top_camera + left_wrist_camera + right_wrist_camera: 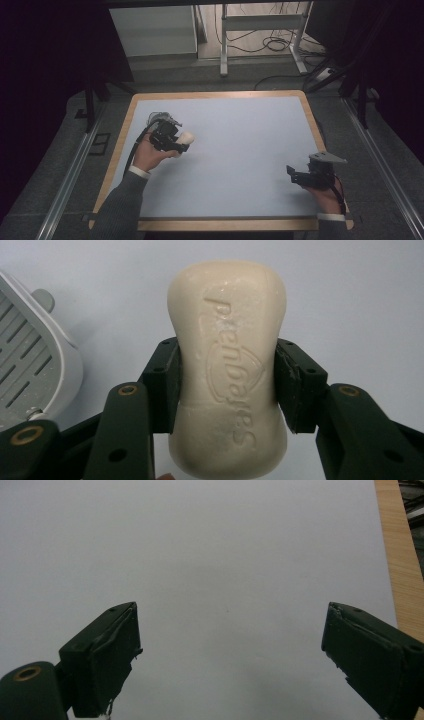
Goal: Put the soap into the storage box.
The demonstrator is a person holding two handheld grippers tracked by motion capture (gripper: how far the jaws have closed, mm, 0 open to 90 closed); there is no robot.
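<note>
- The left tongs [227,390] pinch a cream bar of soap [228,365] across its narrow waist, one pad on each long side, the embossed face turned up toward the camera
- In the high view the soap [186,137] sits in the left tongs [175,140] over the left part of the counter [240,150], just beside a grey slotted soap dish [161,118] that lies a little farther from the person
- In the left gripper view the dish [35,350] shows at the left edge, its drain slots bare and nothing lying in it
- The step in hand looks like carrying the gripped soap; whether it is lifted clear of the counter or resting on it I cannot tell
- The right tongs [230,645] are spread wide with nothing between them, idle near the counter's right front corner [295,175]
- The likely next move: swing the soap sideways over the dish, level it with the slots, lower until it rests, then spread the tongs
- The bar looks slick, so a steady squeeze and a slow release seem wise
</note>
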